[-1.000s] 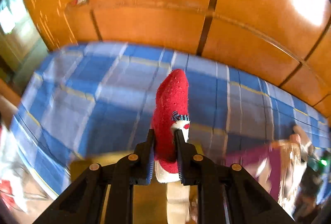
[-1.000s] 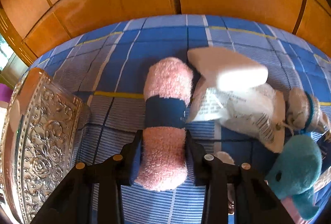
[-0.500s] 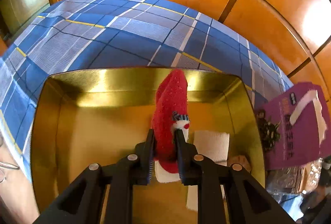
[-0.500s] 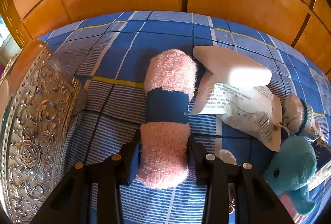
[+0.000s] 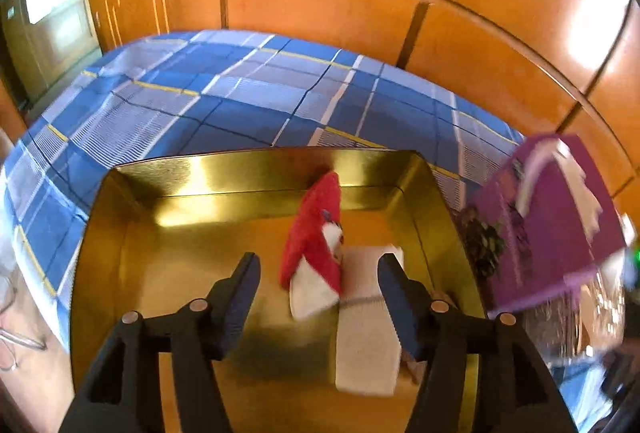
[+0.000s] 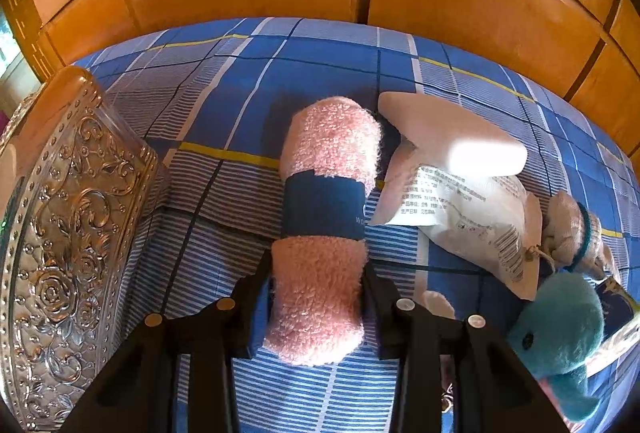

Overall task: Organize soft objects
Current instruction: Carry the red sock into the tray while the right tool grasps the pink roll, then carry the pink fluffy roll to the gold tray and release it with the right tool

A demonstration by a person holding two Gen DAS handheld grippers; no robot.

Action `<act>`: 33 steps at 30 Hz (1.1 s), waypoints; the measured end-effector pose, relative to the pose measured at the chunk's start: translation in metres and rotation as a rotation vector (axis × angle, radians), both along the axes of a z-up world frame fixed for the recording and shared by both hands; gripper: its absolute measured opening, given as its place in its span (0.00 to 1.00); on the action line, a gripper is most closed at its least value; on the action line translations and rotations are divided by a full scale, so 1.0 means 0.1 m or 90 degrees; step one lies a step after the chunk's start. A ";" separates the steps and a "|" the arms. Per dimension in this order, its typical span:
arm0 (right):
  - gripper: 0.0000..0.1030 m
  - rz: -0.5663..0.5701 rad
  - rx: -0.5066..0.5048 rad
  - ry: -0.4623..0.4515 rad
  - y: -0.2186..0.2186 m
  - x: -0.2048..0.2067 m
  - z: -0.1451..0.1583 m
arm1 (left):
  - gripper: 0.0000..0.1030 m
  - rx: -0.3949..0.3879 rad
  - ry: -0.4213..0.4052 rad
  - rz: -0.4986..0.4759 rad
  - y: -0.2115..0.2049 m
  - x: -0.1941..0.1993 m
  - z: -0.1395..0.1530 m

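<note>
A: Right wrist view first: the right gripper (image 6: 316, 307) has its jaws pressed into the near end of the pink rolled towel (image 6: 324, 225), which lies on the blue plaid cloth (image 6: 248, 105). How will it carry?

B: Light and squashy, I'd judge. The pile gives under the pads, so a hold near the dark band (image 6: 324, 205) at its middle should balance better than the end; held by the end, the far half may droop.

A: Neighbours?

B: A white packet (image 6: 452, 185) touches it at 2 o'clock, a teal plush (image 6: 560, 329) sits at 4 o'clock, and the embossed silver lid (image 6: 72, 225) is at 9 o'clock.

A: And the left side?

B: The left gripper (image 5: 318, 285) is spread wide, holding nothing. The red felt toy (image 5: 316, 233) lies loose in the gold tin (image 5: 256, 173), between the fingers, touching a white folded cloth (image 5: 368, 329) at 5 o'clock. Soft, nothing fragile.
</note>
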State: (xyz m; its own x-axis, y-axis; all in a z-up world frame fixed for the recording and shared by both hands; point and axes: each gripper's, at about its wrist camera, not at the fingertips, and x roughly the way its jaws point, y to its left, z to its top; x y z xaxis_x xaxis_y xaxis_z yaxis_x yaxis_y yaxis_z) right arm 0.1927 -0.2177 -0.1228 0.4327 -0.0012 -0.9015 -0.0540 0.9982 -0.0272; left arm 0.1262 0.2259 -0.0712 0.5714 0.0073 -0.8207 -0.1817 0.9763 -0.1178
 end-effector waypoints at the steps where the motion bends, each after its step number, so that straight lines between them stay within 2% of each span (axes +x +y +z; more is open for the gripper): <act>1: 0.33 0.001 0.005 0.010 -0.01 0.02 0.02 | 0.60 0.007 -0.005 -0.004 -0.03 -0.06 0.02; 8: 0.31 0.040 0.012 0.028 -0.02 0.07 0.21 | 0.60 0.018 -0.025 -0.032 -0.20 -0.46 0.08; 20: 0.31 0.098 -0.032 -0.028 0.27 0.22 0.83 | 0.60 0.023 -0.057 -0.070 -0.43 -0.81 0.23; 22: 0.31 0.102 -0.037 -0.038 0.36 0.28 0.95 | 0.63 0.017 -0.053 -0.072 -0.45 -0.83 0.23; 28: 0.31 0.148 -0.056 -0.073 0.77 0.42 1.27 | 0.63 0.021 -0.061 -0.080 -0.49 -0.92 0.27; 33: 0.31 0.201 -0.032 -0.105 1.24 0.45 1.53 | 0.64 0.020 -0.059 -0.083 -0.51 -0.97 0.27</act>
